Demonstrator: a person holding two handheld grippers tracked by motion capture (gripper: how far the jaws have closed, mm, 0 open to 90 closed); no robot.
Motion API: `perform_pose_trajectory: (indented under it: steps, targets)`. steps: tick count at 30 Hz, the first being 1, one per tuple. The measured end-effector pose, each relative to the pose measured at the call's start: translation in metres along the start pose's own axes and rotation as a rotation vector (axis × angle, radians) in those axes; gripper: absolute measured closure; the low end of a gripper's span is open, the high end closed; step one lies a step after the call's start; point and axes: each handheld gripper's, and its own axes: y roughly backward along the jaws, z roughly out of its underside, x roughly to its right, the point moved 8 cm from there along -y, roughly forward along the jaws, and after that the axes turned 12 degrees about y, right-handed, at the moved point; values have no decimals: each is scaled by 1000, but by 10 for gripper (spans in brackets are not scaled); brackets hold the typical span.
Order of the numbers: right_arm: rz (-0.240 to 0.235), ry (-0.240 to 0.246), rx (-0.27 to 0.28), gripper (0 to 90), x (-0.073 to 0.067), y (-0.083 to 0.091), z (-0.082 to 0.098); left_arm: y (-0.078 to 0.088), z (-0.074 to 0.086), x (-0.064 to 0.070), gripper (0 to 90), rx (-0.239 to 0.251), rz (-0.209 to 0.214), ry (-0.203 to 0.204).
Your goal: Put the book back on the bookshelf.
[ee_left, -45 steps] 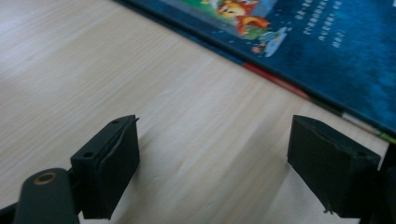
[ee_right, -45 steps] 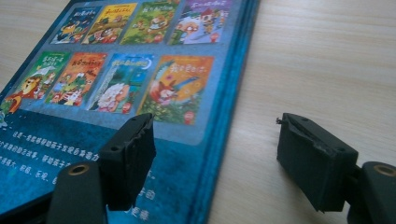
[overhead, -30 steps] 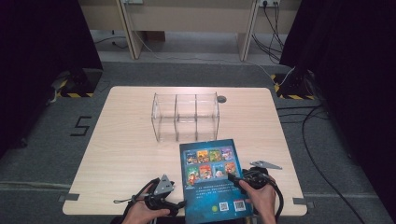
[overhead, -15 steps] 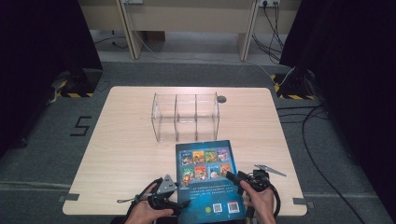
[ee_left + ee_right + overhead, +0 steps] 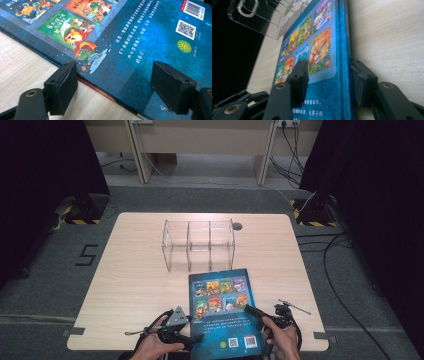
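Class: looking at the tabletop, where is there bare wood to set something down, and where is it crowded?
Bare wood lies left of the clear three-compartment plastic organiser and blue picture book, and to their right. Crowded: the near edge, where the left gripper and right gripper flank the book, close behind which stands the organiser.

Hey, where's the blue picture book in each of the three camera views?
High view: the blue picture book lies at the table's near edge, centre-right.
Left gripper view: it spans the upper frame.
Right gripper view: it runs up the middle.
Shared landmark: its grid of small cover pictures.
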Motion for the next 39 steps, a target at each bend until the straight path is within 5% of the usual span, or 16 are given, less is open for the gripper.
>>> perform_pose_trajectory:
  steps: [4,8,11,13,21,28,31,34,39]
  targets:
    - [8,80,-48,624,3,3,2,1,0,-1,214,-3,4,1]
    - [-48,131,-112,638,0,9,5,2,0,-4,202,7,-5,13]
    - [-78,152,-100,652,-2,11,3,3,0,-5,196,12,6,31]
    - [-127,198,-58,667,-9,18,-2,3,-1,-6,189,20,25,57]
    - [-189,376,-3,671,-29,30,-12,4,-3,-9,154,38,68,111]
    - [-190,347,-17,673,-27,29,-10,3,-3,-8,142,46,60,107]
    - [-265,298,-25,689,-37,25,-9,3,-3,-9,159,62,89,135]
    - [-275,333,-96,681,-48,14,-1,4,-5,-11,175,55,86,153]
    - [-266,371,-100,678,-51,14,-3,6,-4,-13,212,59,87,163]
